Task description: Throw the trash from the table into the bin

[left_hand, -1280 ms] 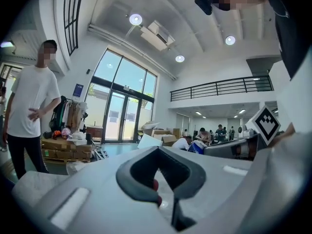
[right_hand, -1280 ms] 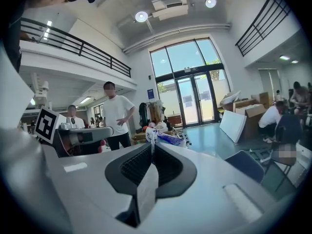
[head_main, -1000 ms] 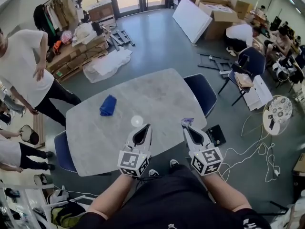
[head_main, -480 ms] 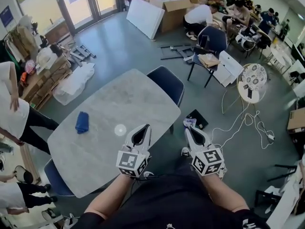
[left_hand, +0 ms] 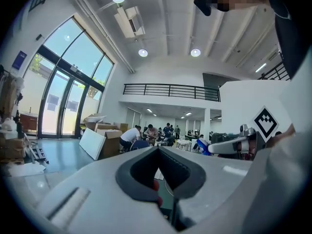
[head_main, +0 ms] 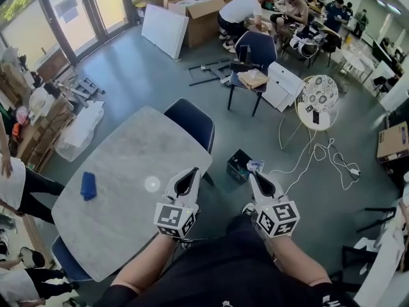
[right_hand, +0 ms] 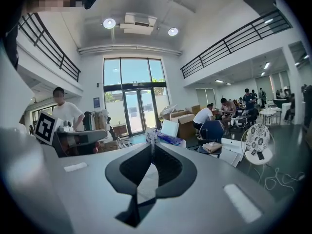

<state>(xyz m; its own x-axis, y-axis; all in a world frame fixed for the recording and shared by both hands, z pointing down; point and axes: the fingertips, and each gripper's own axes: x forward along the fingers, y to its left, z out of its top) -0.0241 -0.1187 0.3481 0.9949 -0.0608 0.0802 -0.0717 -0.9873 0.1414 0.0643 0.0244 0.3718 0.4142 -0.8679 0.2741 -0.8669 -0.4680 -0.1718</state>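
My right gripper (head_main: 254, 170) is shut on a crumpled white and purple wrapper (head_main: 254, 165), which sticks out past its tips (right_hand: 152, 144) as the wrapper (right_hand: 163, 138) in the right gripper view. It hovers over the floor, just right of a small black bin (head_main: 238, 166) beside the table. My left gripper (head_main: 189, 171) is over the marble table's (head_main: 128, 165) near right edge, and its jaws (left_hand: 158, 149) meet at the tip. A small red patch shows in the hollow behind them; I cannot tell what it is. A blue cloth (head_main: 88, 185) lies on the table's left part.
A dark blue chair (head_main: 190, 123) stands at the table's far side. Beyond are another chair with papers (head_main: 252, 53), a round white side table (head_main: 319, 94), cables on the floor (head_main: 319, 155), cardboard boxes (head_main: 204, 8), and seated people at the back.
The view has swung to the right, so the table and blue cloth slid left. Both grippers moved right with it; the right one left the table edge and now hangs by the black bin.
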